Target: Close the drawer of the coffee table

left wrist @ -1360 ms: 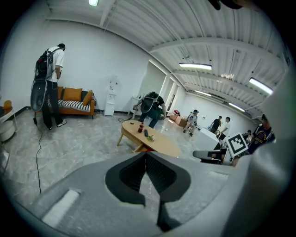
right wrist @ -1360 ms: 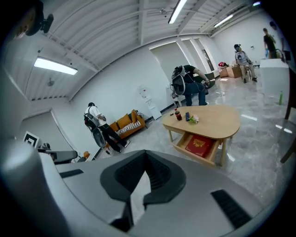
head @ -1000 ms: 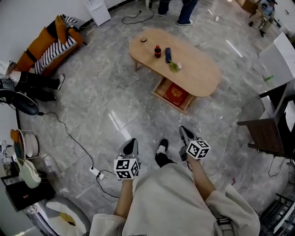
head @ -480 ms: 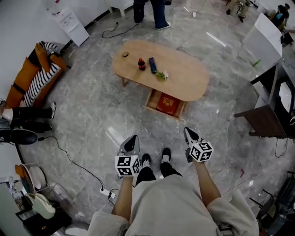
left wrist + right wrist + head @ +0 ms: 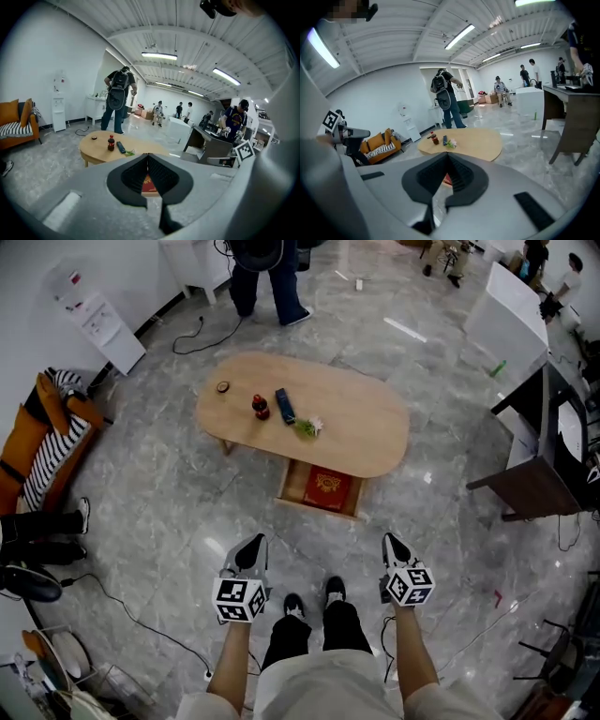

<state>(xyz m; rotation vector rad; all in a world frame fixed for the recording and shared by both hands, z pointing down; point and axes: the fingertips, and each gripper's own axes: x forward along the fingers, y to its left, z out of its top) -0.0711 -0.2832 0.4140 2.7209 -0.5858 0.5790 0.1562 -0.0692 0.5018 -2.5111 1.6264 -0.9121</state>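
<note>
Drawer [image 5: 319, 511] of the coffee table [image 5: 366, 427] stands pulled out from under the near edge of the tabletop, towards the person, with a red flat thing [image 5: 324, 489] lying inside it. On the tabletop a dark bottle with a red label [image 5: 261, 407] stands just beside a dark remote [image 5: 284, 406], with a small green sprig [image 5: 307, 427] near them. The left gripper [image 5: 251, 546] and the right gripper [image 5: 394, 545] hover above the grey floor [image 5: 178, 512], well apart from the drawer, either side of the person's shoes [image 5: 335, 590]. Both pairs of jaws are clenched tip to tip, grasping nothing.
</note>
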